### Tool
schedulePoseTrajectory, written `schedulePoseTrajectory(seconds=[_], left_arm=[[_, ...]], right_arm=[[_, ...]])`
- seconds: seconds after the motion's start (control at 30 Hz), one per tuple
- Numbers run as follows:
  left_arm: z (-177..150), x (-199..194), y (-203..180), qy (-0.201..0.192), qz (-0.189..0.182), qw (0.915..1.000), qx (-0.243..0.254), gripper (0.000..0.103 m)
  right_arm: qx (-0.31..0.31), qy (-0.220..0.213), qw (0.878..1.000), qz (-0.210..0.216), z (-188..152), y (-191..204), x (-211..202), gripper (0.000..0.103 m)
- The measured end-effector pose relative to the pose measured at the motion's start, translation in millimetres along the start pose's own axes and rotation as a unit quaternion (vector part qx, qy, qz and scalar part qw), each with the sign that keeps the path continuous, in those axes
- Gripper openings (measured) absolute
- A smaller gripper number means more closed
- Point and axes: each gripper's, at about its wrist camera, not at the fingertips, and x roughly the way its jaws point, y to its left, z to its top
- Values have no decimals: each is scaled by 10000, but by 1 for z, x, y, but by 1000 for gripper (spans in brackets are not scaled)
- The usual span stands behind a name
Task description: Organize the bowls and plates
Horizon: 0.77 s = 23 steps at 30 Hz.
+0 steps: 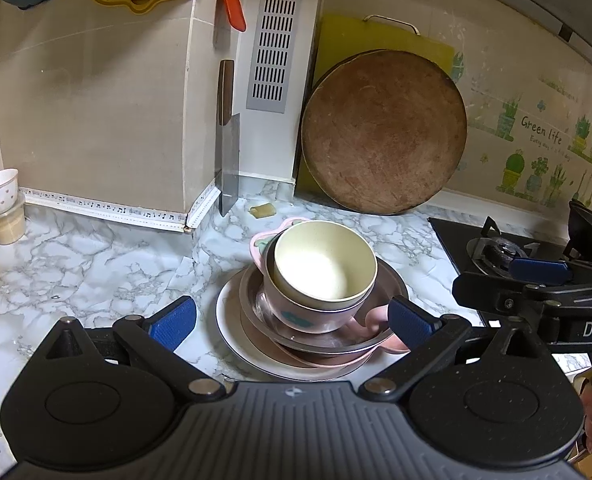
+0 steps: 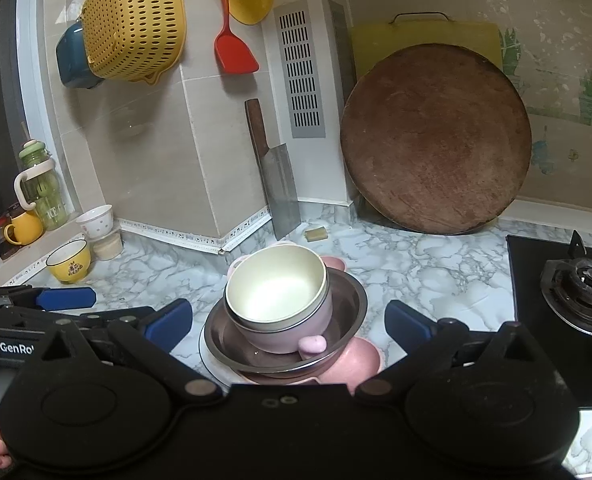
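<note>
Left wrist view: the left gripper (image 1: pixel 292 322) is spread wide, holding nothing, its fingers flanking the cream bowl (image 1: pixel 324 266) stacked in the pink bowl (image 1: pixel 296 310). Right wrist view: the right gripper (image 2: pixel 288 322) is likewise spread and empty, just before the steel bowl (image 2: pixel 347 300)

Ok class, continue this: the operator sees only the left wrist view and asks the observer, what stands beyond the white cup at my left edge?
Observer: A green bottle and a yellow mug, on the ledge.
Operator: The yellow bowl is cut off for me. Anything in it?
Observer: The yellow bowl looks empty, white inside.
Operator: Is the right claw open?
Observer: Yes, the right claw is open, fingers either side of the stack.
</note>
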Motion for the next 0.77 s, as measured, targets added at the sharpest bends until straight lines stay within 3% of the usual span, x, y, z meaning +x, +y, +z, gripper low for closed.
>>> schedulePoseTrajectory(seconds=[0.77], left_arm=[[-1, 1, 2, -4, -248, 9997, 79, 103]], right_arm=[[150, 43, 9997, -213, -3, 2, -3, 103]])
